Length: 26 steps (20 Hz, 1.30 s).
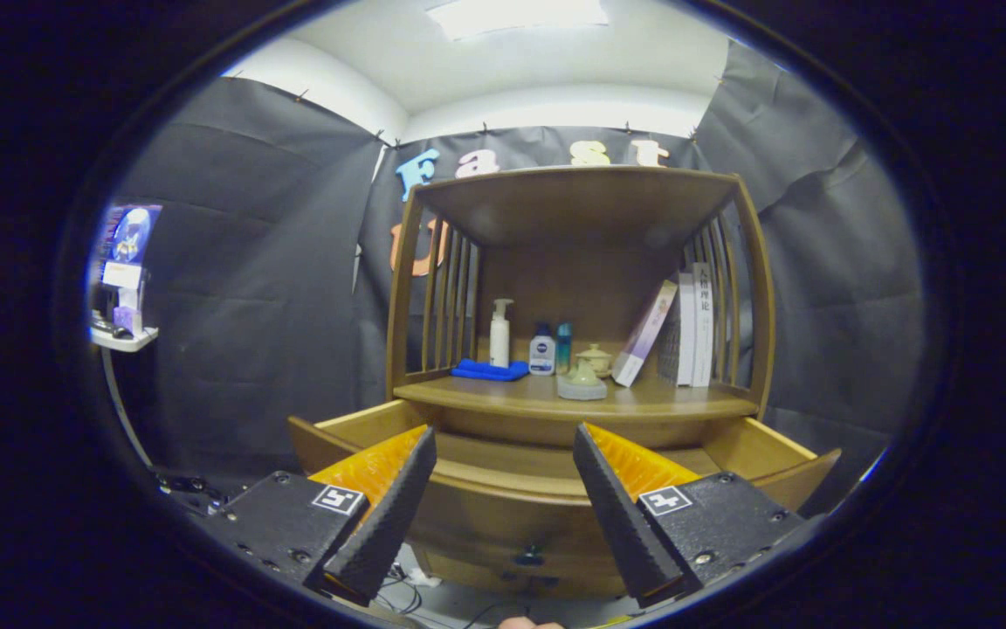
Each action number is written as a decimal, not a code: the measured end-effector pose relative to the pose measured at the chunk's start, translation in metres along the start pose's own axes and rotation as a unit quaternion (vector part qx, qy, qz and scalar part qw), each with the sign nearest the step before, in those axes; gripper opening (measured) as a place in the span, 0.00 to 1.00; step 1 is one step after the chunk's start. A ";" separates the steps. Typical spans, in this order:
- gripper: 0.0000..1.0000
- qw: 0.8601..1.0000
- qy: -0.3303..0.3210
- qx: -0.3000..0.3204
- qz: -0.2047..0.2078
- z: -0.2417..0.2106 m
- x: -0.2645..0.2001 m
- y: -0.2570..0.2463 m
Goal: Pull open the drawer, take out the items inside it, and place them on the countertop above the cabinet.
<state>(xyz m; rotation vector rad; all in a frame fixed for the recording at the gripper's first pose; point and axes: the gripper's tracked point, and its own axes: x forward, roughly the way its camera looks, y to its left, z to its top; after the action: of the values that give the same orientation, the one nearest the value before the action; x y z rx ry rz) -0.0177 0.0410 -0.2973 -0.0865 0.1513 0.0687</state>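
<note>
- Hand-held gripper (503, 454) hangs in front of the wooden cabinet (752, 288), fingers spread wide with nothing between them.
- Both fingers (389, 507) sit above and just in front of the drawer's front panel; no contact with anything.
- Drawer (503, 507) stands pulled out toward the gripper. Its two side walls flare out past the fingers, and the curved front panel runs across between them.
- A dark knob (527, 554) sits low on the cabinet front, between the fingertips. Whether it belongs to this drawer or to a lower one cannot be told.
- Inside of the drawer is largely hidden behind the fingers and the front panel; its contents cannot be made out.
- Bench (468, 393) above the drawer carries, from one side to the other: a blue cloth (489, 370), a white pump bottle (499, 333) standing on or just behind it, a small white-and-blue bottle (542, 350), a teal bottle (563, 347), a pale lidded pot (595, 358), and a second pot on a grey tray (582, 384) just ahead.
- Books (693, 325) stand beside the slatted side; one book (645, 333) leans against them.
</note>
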 end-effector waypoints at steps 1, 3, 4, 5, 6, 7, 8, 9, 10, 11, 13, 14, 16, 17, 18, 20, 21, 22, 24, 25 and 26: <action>0.99 1.000 0.005 -0.002 -0.002 -0.009 -0.003 0.002; 0.99 1.000 0.021 -0.002 -0.010 -0.031 -0.007 0.001; 1.00 0.999 0.029 0.002 -0.016 -0.041 -0.009 -0.001; 1.00 0.999 0.036 0.007 -0.024 -0.049 -0.011 -0.004; 0.99 0.999 0.041 0.011 -0.029 -0.057 -0.012 -0.006; 0.99 0.998 0.046 0.013 -0.037 -0.062 -0.013 -0.009; 0.99 0.998 0.051 0.014 -0.043 -0.069 -0.012 -0.011; 0.99 0.997 0.055 0.014 -0.051 -0.074 -0.011 -0.013; 0.99 0.997 0.059 0.013 -0.056 -0.078 -0.010 -0.014; 0.99 0.996 0.064 0.013 -0.063 -0.082 -0.011 -0.016; 0.99 0.995 0.071 0.019 -0.074 -0.089 -0.009 -0.020; 0.99 0.994 0.075 0.024 -0.080 -0.092 -0.007 -0.021; 0.99 0.992 0.084 0.036 -0.088 -0.098 -0.001 -0.024; 1.00 0.992 0.080 0.042 -0.092 -0.098 -0.001 -0.023; 0.99 0.992 0.078 0.041 -0.091 -0.095 -0.002 -0.021; 0.99 0.991 0.080 0.027 -0.100 -0.098 -0.002 -0.022; 0.99 0.991 0.081 0.022 -0.104 -0.099 -0.001 -0.022; 0.99 0.991 0.082 0.022 -0.107 -0.099 0.001 -0.023; 0.99 0.989 0.083 0.027 -0.116 -0.097 0.002 -0.023; 0.99 0.989 0.084 0.028 -0.122 -0.097 0.003 -0.023; 0.99 0.988 0.086 0.028 -0.127 -0.097 0.005 -0.025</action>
<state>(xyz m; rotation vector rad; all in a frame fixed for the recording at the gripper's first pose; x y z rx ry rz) -0.0253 0.0073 -0.3911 -0.0543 0.3128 -0.1979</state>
